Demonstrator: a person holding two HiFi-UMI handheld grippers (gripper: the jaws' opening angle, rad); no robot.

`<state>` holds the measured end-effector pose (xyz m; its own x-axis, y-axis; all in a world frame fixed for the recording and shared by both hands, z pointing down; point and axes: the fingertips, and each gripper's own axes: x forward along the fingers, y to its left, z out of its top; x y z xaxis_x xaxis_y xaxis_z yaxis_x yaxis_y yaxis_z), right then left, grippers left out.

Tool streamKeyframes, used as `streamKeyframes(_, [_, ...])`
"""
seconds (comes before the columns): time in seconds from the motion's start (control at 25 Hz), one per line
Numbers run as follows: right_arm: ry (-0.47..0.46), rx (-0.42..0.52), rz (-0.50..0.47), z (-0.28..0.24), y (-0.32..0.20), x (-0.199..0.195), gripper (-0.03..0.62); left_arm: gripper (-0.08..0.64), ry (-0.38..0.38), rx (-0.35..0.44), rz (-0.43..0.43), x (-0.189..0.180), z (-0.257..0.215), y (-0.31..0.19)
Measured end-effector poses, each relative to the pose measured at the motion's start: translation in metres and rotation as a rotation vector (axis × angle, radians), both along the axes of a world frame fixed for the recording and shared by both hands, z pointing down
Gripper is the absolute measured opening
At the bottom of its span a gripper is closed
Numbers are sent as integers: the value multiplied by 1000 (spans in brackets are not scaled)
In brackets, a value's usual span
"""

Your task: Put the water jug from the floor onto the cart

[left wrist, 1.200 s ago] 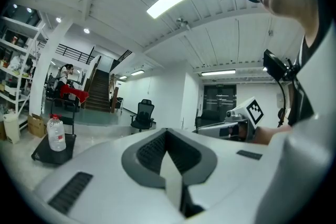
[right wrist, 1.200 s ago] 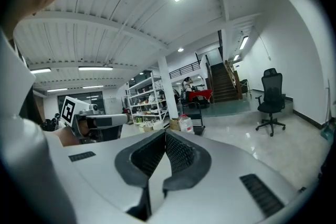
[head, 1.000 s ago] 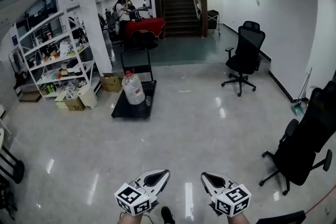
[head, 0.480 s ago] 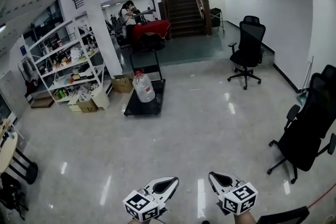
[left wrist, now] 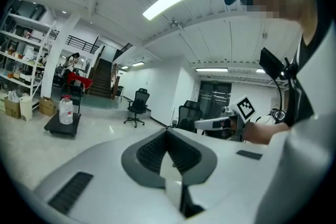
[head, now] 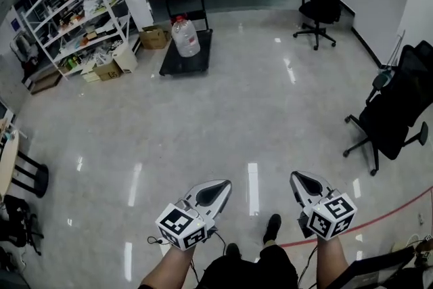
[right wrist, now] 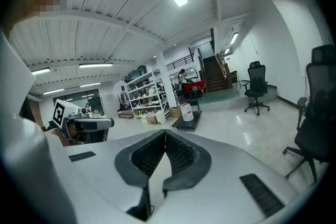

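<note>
glossy floor (head: 223, 112), open hall. water jug (head: 186, 37) upright on cart (head: 174, 65), toward its handle end: loading looks done. left tool (head: 220, 187) and right tool (head: 300, 179) closed, empty, far off; probably nothing left to carry.

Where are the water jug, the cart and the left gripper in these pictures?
water jug (head: 186, 39): head view, on the middle of its clear body.
cart (head: 178, 65): head view, on the bare black deck.
left gripper (head: 226, 183): head view, at the tips of its shut jaws.

View tipped down, water jug (head: 186, 38) higher
</note>
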<state>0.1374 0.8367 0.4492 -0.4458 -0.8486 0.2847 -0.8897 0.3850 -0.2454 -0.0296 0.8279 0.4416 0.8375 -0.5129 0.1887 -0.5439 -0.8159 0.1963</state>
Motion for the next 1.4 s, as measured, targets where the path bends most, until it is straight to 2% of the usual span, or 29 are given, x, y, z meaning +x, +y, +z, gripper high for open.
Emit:
streamKeyframes(0.2, [42, 9, 16, -10, 53, -28, 3, 2, 15, -4, -13, -34, -4, 32])
streamKeyframes(0.52, [49, 17, 33, -25, 113, -15, 3, 2, 43, -7, -27, -27, -15, 75])
streamKeyframes(0.76, [27, 62, 45, -45, 119, 13, 3, 2, 33, 43, -12, -3, -41, 94])
streamKeyframes(1.08, [72, 139, 12, -74, 106, 14, 3, 2, 38, 104, -47, 2, -64, 94])
streamKeyframes(1.4, [81, 160, -14, -88, 98, 4, 3, 2, 37, 153, -56, -1, -83, 92])
